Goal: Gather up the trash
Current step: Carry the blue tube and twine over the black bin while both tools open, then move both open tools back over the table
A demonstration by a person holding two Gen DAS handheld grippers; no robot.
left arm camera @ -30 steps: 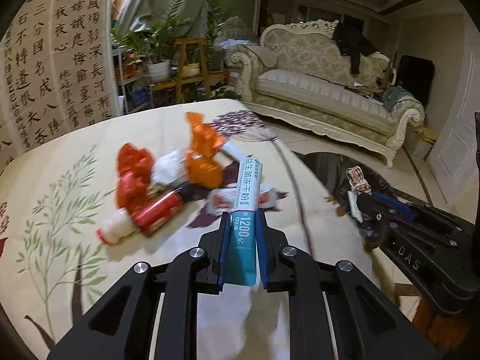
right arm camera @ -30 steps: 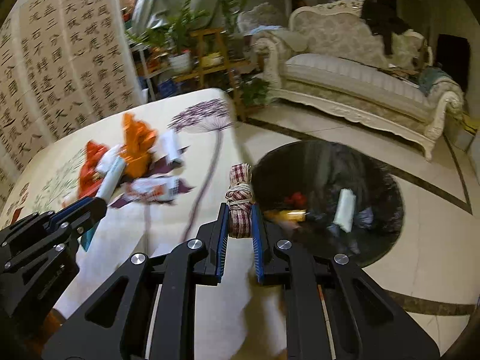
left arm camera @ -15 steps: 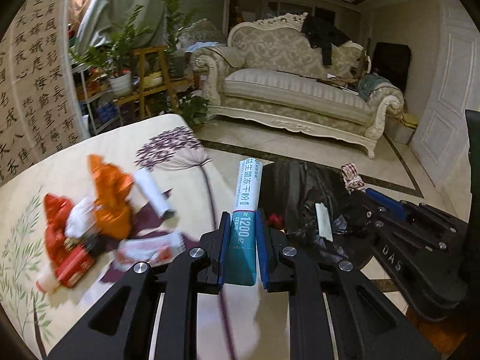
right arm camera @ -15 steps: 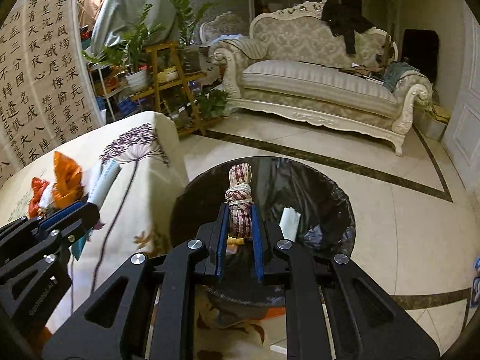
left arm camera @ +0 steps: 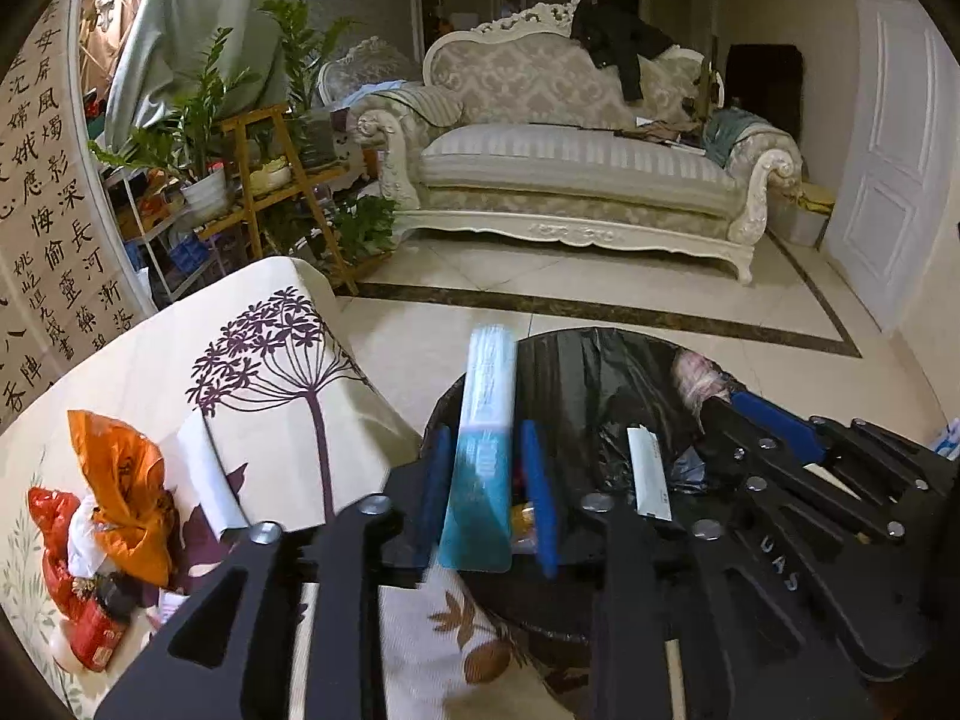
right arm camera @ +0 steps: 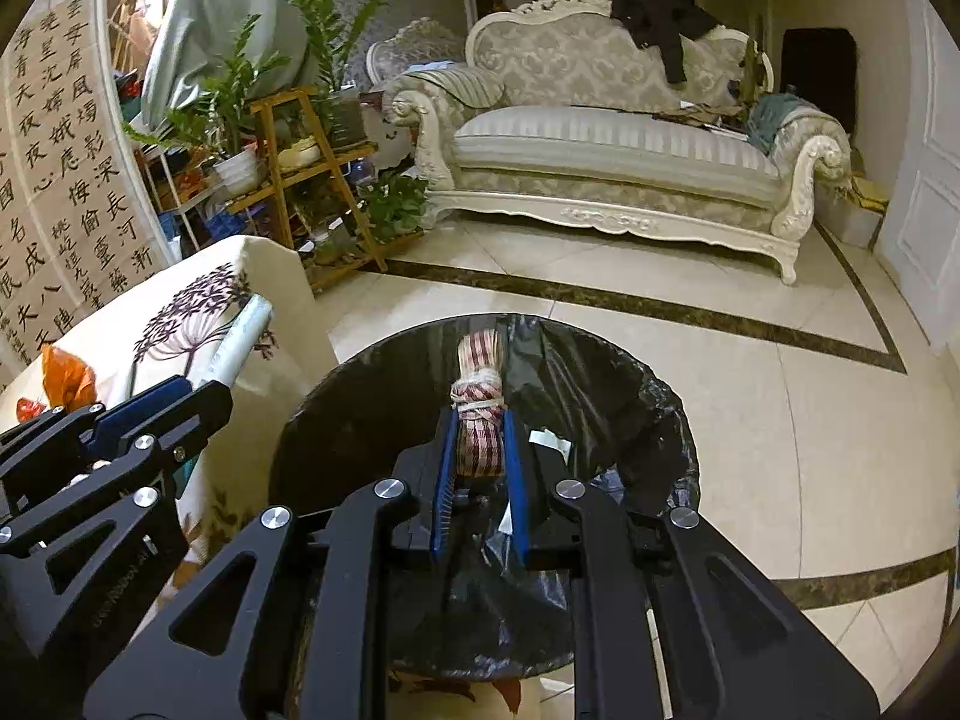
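1. Teal-and-white plastic: the long sachet (left arm camera: pixel 483 450) stands upright between the blue pads of your left gripper (left arm camera: pixel 487 480). The pads are spread wider than the sachet, with a gap on each side, so you no longer pinch it; its outline is blurred.
2. Your left gripper hangs over the near rim of the black-lined trash bin (left arm camera: pixel 576 372), which sits on the tiled floor just beside the table (left arm camera: pixel 150 348).
3. Your right gripper (right arm camera: pixel 480 462) is pressed onto a red-and-white checked cloth bundle (right arm camera: pixel 479 402) tied with pale string. The bundle stands upright between the pads, directly above the open mouth of the bin.
4. Inside the bin liner, the left wrist view shows a white paper strip (left arm camera: pixel 648 474) lying against the dark plastic; other scraps beneath it are too dim to name.
5. On the table's floral cloth, well apart from both grippers, a heap remains: an orange plastic bag (left arm camera: pixel 123 498), a red wrapper (left arm camera: pixel 66 576) below it, and a white paper roll (left arm camera: pixel 207 480) just beside the bag.
6. Behind the bin stand a cream sofa (right arm camera: pixel 606 144) and a wooden plant shelf (right arm camera: pixel 300 162).
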